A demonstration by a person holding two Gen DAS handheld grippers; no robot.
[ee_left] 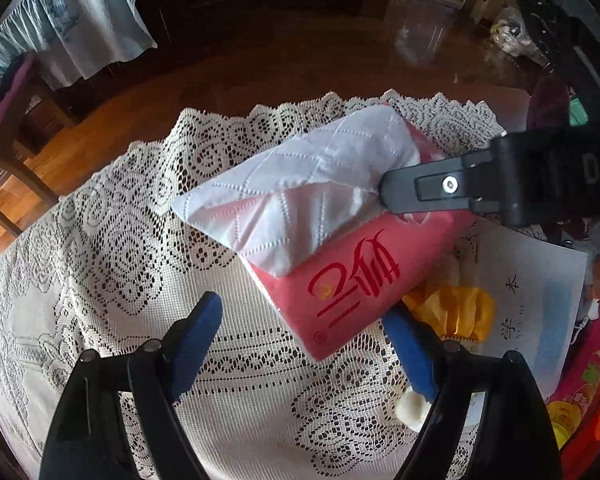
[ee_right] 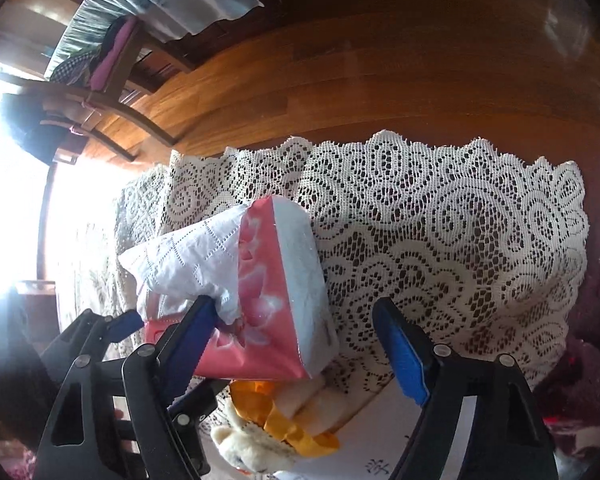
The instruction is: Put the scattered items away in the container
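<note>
A pink tissue pack [ee_left: 352, 280] with red characters lies tilted on the lace cloth, a white quilted tissue [ee_left: 300, 184] pulled out of its top. My left gripper [ee_left: 302, 308] is open just short of the pack, its right finger by the pack's lower corner. My right gripper [ee_right: 294, 304] is wide open around the pack [ee_right: 276, 300]; its left finger touches the tissue [ee_right: 180, 256], its right finger stands clear. From the side, the right gripper [ee_left: 392, 190] reaches in over the pack's top. No container is in view.
A plush toy with a yellow ribbon [ee_right: 284, 420] lies under the pack's near end, on a printed sheet [ee_left: 532, 300]. A colourful packet [ee_left: 580, 392] sits at the far right. The lace tablecloth [ee_left: 100, 260] covers the table; wooden floor and a chair [ee_right: 112, 108] lie beyond.
</note>
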